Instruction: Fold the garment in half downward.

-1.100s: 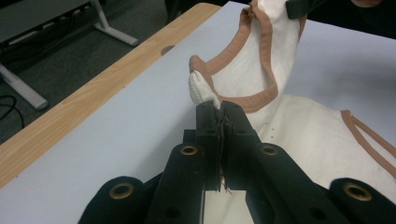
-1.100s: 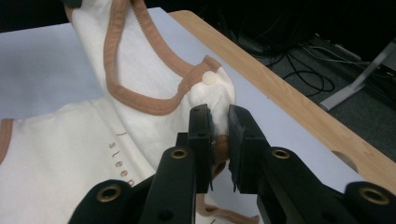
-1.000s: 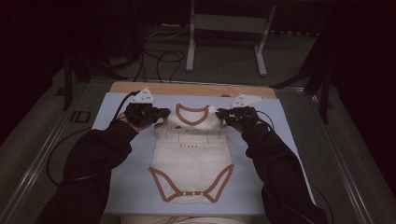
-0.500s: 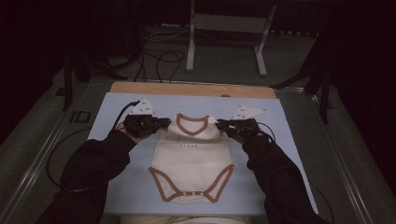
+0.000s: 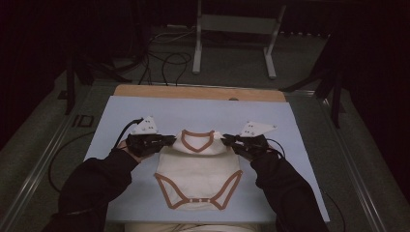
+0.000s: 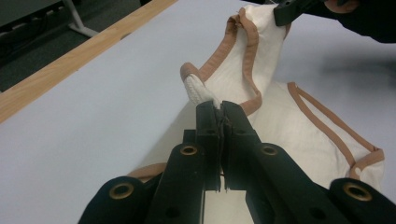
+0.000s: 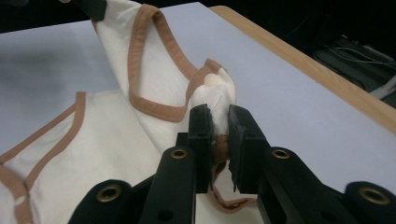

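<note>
A cream baby bodysuit point(image 5: 198, 166) with brown trim lies on a pale blue mat point(image 5: 145, 108), neck toward the far side, crotch snaps toward the person. My left gripper point(image 5: 170, 139) is shut on the bodysuit's left shoulder point(image 6: 198, 88), lifting it off the mat. My right gripper point(image 5: 226, 140) is shut on the right shoulder point(image 7: 215, 95), cloth and brown trim pinched between its jaws. The top of the bodysuit point(image 7: 154, 70) hangs raised between both grippers while the lower half rests flat.
The mat covers a wooden table whose far edge point(image 5: 198, 92) shows as a bare strip. Beyond it a metal stand point(image 5: 234, 29) and cables point(image 5: 164, 60) sit on the dark floor. Bare mat lies to the left, right and far side of the bodysuit.
Both grippers have drawn back toward the person with the shoulders held, folding the top of the bodysuit down over its body; the neckline sits nearer than a second ago.
</note>
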`<state>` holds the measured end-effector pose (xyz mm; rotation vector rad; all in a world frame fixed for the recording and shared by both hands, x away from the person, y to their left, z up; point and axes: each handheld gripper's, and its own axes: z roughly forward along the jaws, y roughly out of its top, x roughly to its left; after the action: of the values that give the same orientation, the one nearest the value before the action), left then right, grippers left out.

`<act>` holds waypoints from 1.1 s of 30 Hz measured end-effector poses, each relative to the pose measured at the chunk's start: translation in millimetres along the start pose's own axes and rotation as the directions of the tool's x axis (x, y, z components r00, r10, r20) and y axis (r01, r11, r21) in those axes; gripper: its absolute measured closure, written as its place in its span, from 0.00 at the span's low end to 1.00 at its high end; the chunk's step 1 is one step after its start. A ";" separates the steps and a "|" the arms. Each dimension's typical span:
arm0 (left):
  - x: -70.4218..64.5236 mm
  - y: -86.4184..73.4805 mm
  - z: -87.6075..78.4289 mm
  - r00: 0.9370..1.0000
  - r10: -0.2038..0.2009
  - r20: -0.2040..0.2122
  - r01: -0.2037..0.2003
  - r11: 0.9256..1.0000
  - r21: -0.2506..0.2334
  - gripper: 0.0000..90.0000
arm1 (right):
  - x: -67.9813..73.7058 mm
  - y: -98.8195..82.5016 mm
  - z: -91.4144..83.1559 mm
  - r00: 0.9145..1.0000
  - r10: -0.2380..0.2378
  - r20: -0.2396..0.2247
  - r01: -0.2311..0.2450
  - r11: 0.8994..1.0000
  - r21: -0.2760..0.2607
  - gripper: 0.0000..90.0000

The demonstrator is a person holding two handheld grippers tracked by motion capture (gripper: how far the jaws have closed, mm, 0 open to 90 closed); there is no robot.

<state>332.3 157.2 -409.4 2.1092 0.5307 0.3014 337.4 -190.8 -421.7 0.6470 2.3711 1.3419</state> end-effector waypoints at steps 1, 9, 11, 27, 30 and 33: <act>-1.9 -1.7 0.3 1.000 -0.004 0.002 0.004 1.000 0.000 0.98 | 2.0 -1.3 -0.2 1.000 0.001 -0.006 -0.001 1.000 0.000 0.89; -23.9 -12.9 0.8 0.999 0.021 0.034 -0.022 1.000 0.016 0.97 | 20.5 -13.8 -2.8 0.999 -0.010 -0.031 0.010 1.000 0.022 0.89; -29.1 -15.6 -0.1 0.999 0.024 0.041 -0.024 1.000 0.013 0.97 | 24.3 -17.7 -4.0 0.999 -0.014 -0.034 0.015 0.999 0.029 0.89; -53.2 -53.8 1.9 0.992 -0.041 0.116 0.039 0.999 0.019 0.97 | 45.6 -49.9 -14.0 0.993 0.048 -0.110 -0.041 0.997 0.067 0.89; -56.0 -62.3 5.6 0.991 -0.051 0.127 0.046 0.998 0.043 0.97 | 48.4 -57.7 -11.4 0.992 0.050 -0.115 -0.039 0.995 0.090 0.89; -58.4 -70.2 10.5 0.989 -0.064 0.134 0.054 0.995 0.078 0.97 | 51.7 -64.8 -8.8 0.992 0.043 -0.115 -0.028 0.992 0.123 0.89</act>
<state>267.3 156.1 -474.3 2.1632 0.5294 0.1037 275.5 -198.3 -477.0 0.6637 2.5635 1.2912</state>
